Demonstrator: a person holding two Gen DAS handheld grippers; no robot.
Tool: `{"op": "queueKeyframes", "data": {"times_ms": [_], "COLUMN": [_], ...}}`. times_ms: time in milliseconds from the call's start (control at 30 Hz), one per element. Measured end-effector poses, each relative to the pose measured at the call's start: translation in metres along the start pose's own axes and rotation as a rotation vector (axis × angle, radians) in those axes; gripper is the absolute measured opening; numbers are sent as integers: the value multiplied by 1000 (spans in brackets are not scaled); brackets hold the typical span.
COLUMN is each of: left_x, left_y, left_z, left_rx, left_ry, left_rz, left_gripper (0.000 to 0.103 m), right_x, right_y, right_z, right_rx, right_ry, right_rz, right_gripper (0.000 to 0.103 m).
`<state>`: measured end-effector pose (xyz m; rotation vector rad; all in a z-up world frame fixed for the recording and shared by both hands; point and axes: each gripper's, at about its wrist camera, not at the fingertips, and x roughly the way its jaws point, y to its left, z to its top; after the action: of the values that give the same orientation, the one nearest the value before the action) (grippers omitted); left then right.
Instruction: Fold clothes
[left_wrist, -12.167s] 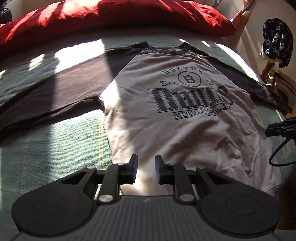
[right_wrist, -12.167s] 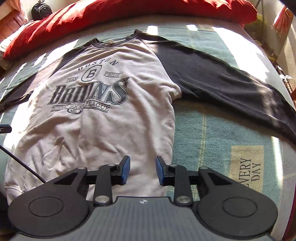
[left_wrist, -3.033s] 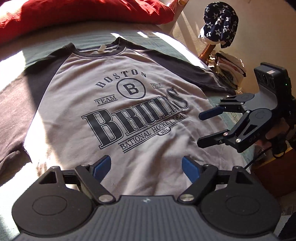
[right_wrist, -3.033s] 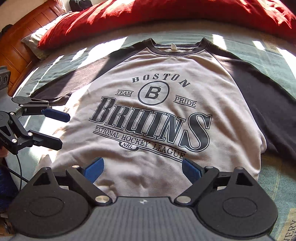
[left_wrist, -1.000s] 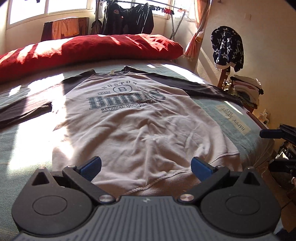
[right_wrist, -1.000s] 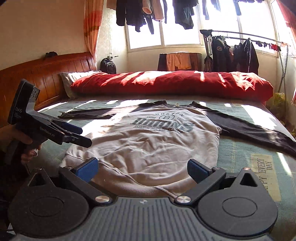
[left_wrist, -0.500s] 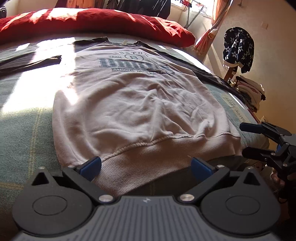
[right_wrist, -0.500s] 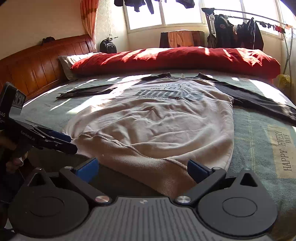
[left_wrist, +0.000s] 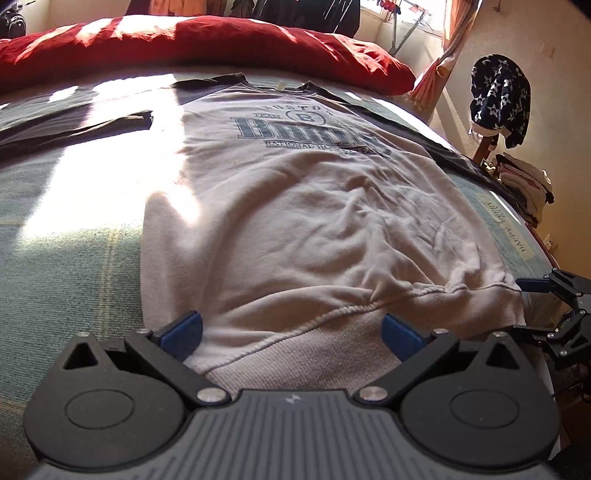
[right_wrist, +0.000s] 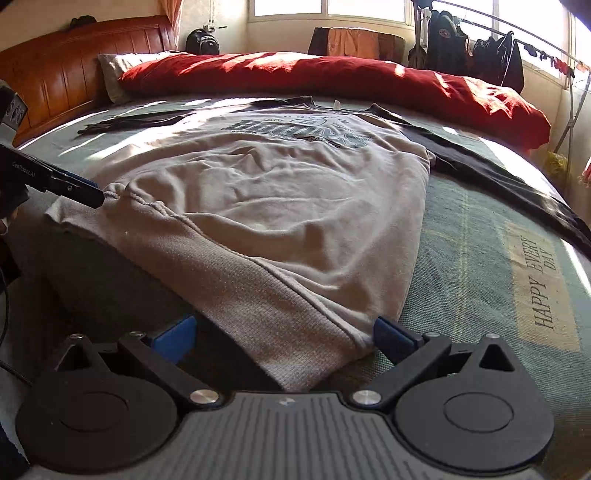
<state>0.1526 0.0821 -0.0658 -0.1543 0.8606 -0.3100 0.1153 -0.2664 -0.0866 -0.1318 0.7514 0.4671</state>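
The sweatshirt (left_wrist: 303, 221) lies flat and face up on the bed (left_wrist: 66, 266), its printed chest toward the red duvet (left_wrist: 207, 40) at the far side and its ribbed hem at the near edge of the mattress. The body is light grey; the 2 sleeves are dark and spread outward to either side across the green bedcover. The left gripper (left_wrist: 291, 330) sits low at the hem near the garment's left corner, with its 2 blue-padded fingers (left_wrist: 183, 330) spread wide and the ribbed hem band lying between them; no cloth is clamped in that view. In the right wrist view the left gripper (right_wrist: 79, 194) appears from the side with its tips touching the bunched hem corner, though whether they grip the fabric cannot be told from that angle. The right gripper (right_wrist: 284, 338) is at the opposite hem corner, its fingers (right_wrist: 391, 336) likewise spread wide with the corner of the ribbed band lying between them, unclamped. In the left wrist view the right gripper (left_wrist: 532, 306) shows at the right edge, fingers apart, just beside the hem corner. The hem rises slightly into wrinkles between the 2 grippers. A printed label reading HAPPY EVERY DAY (right_wrist: 543, 280) sits on the bedcover to the right of the sweatshirt. A wooden headboard (right_wrist: 74, 77) stands at the far left.
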Motion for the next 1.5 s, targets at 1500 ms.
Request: {"op": "queueKeyframes", "data": {"times_ms": [1500], "left_x": [52], "left_y": [-35], "left_z": [61], "left_rx": [-61], "left_ry": [16], "left_rz": [-330], "left_gripper": [102], "right_x": [34], "right_y": [29], "right_z": [13], "right_rx": [-87], "right_ry": [-18], "right_rz": [117], "right_gripper": [103]}}
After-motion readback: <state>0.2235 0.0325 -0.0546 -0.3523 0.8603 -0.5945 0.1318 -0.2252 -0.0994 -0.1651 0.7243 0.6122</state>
